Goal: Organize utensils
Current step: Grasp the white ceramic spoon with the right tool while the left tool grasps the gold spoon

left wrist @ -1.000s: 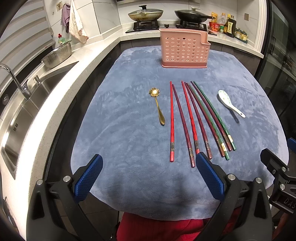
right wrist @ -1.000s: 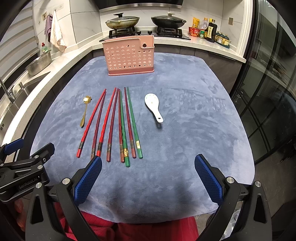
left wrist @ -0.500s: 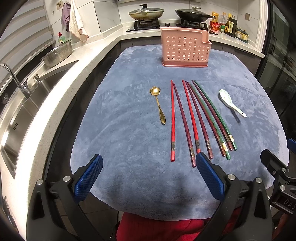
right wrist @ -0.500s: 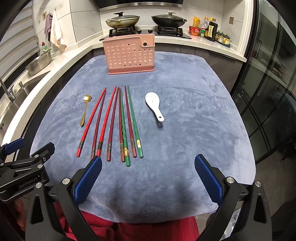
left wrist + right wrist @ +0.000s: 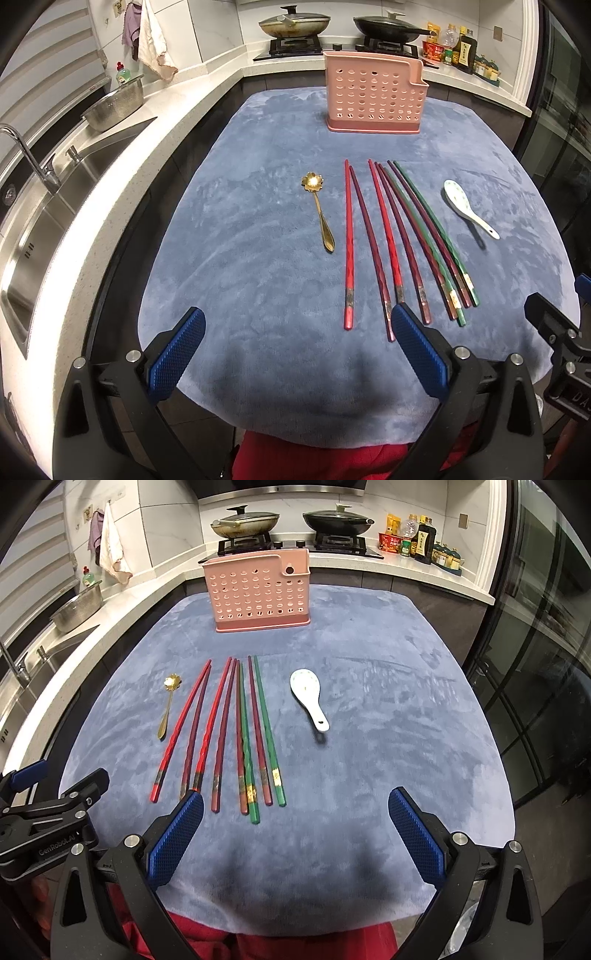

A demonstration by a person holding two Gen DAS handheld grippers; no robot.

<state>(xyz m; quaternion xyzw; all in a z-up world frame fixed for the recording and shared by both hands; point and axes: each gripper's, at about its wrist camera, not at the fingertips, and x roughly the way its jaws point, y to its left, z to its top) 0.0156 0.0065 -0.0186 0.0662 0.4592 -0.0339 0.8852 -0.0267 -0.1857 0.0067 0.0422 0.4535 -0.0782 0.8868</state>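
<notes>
Starting with both the left gripper (image 5: 295, 343) and right gripper (image 5: 295, 823) wide open and empty, pinch one chopstick (image 5: 266, 725) near its thick end, then lift toward the pink holder (image 5: 258, 590).

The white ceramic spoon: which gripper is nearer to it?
Right. The white ceramic spoon lies ahead of the right gripper; from the left gripper it lies beyond the chopsticks.

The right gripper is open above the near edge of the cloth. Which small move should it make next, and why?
Probably move the right gripper forward toward the white spoon. Its jaws are open and empty, and the spoon lies alone on the cloth, apart from the chopsticks, so it is an easy first pick. The pink holder behind looks empty, though its inside is not visible.
</notes>
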